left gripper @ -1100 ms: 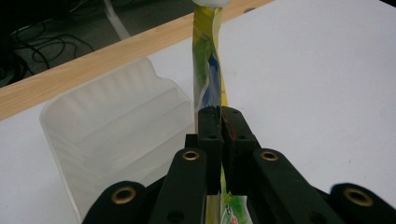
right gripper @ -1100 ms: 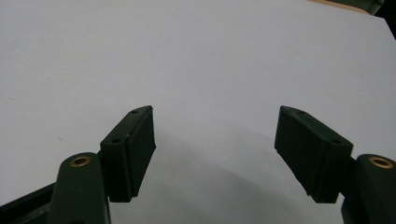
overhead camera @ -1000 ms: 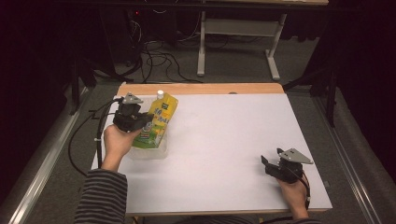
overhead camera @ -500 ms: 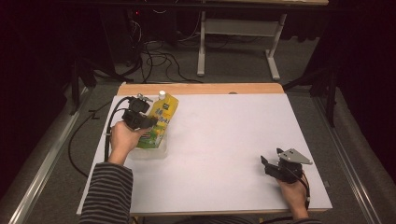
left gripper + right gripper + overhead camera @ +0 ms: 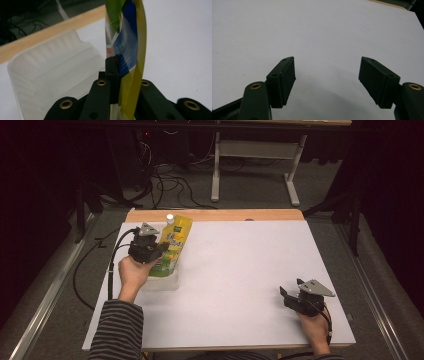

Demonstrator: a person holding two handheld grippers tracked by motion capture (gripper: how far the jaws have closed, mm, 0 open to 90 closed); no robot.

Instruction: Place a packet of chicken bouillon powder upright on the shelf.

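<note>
1. Pouch count: one yellow refill pouch (image 5: 173, 247) with a white cap, at the far left of the white worktop (image 5: 240, 270), partly over the tray; in the left gripper view it stands on edge (image 5: 130, 45) between the jaws.
2. Tray count: one clear plastic tray (image 5: 161, 282), resting on the worktop just under and beside the pouch; its ribbed wall (image 5: 50, 75) lies left of the jaws in the left gripper view.
3. Grippers: two. The left gripper (image 5: 150, 251) has just been closing and its jaws are clamped on the pouch's lower part.
4. The right gripper (image 5: 292, 297) sits at the near right of the worktop, well apart from the pouch, its jaws spread wide (image 5: 327, 82) over bare surface with nothing between them.
</note>
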